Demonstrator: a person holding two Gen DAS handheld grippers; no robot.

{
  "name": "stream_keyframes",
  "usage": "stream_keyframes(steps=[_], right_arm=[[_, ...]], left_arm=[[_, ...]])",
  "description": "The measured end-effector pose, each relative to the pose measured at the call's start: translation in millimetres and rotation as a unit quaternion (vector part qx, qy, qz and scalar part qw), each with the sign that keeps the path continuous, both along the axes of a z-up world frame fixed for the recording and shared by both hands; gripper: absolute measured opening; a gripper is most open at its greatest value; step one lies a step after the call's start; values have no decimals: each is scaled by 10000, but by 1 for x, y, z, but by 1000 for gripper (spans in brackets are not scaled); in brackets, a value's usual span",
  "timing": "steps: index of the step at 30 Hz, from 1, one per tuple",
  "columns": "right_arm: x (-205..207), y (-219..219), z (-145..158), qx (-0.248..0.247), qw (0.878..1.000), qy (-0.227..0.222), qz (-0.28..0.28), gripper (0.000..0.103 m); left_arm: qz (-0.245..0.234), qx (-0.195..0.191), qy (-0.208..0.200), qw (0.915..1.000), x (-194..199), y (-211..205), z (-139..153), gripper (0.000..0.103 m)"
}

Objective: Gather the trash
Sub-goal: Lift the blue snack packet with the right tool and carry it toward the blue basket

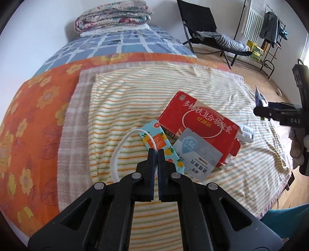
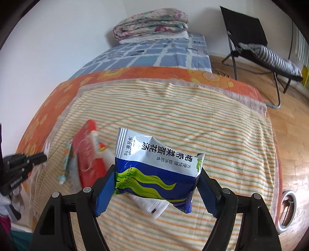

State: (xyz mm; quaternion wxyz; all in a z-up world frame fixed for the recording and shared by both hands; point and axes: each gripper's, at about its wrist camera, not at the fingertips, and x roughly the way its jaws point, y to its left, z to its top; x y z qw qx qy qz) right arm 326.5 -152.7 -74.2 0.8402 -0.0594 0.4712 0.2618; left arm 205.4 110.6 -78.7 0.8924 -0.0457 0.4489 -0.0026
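In the left wrist view my left gripper (image 1: 156,152) is shut on the end of a thin white cord loop (image 1: 115,154) that curves off to its left. Under it on the striped blanket (image 1: 135,92) lie a fruit-patterned sachet (image 1: 154,139), a grey wipe sachet (image 1: 195,154) and a red carton (image 1: 197,119). My right gripper (image 2: 157,170) holds a blue-and-white snack packet (image 2: 154,166) between wide-set blue pads (image 2: 106,185), lifted above the blanket (image 2: 212,125). A white wrapper (image 2: 152,206) lies below the packet. The right wrist view shows the left gripper (image 2: 45,157) at the left edge, beside the blurred red carton (image 2: 87,160).
The bed carries an orange flowered cover (image 1: 38,108), a blue checked sheet (image 1: 123,42) and a folded quilt (image 1: 114,15) at the far end. A black folding chair (image 1: 202,23) and a clothes rack (image 1: 270,32) stand on the wooden floor (image 2: 289,135). A white ring (image 2: 287,208) lies by the bed.
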Motion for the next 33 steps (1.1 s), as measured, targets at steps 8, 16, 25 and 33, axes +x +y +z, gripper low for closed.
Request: stream_keyframes(steps=[8, 16, 25, 33], right_arm=[[-51, 1, 24, -88, 9990, -240, 362, 80], [-107, 0, 36, -291, 9969, -357, 632, 80], [-179, 0, 35, -472, 9935, -385, 957, 80], [-229, -1, 24, -635, 9899, -434, 1192, 81]], left_arm=[[-67, -39, -158, 9998, -30, -4, 22, 0], [-284, -63, -279, 9992, -71, -23, 39, 0], [-590, -84, -404, 9974, -119, -53, 51, 0], [-799, -216, -257, 9962, -156, -74, 40, 0]])
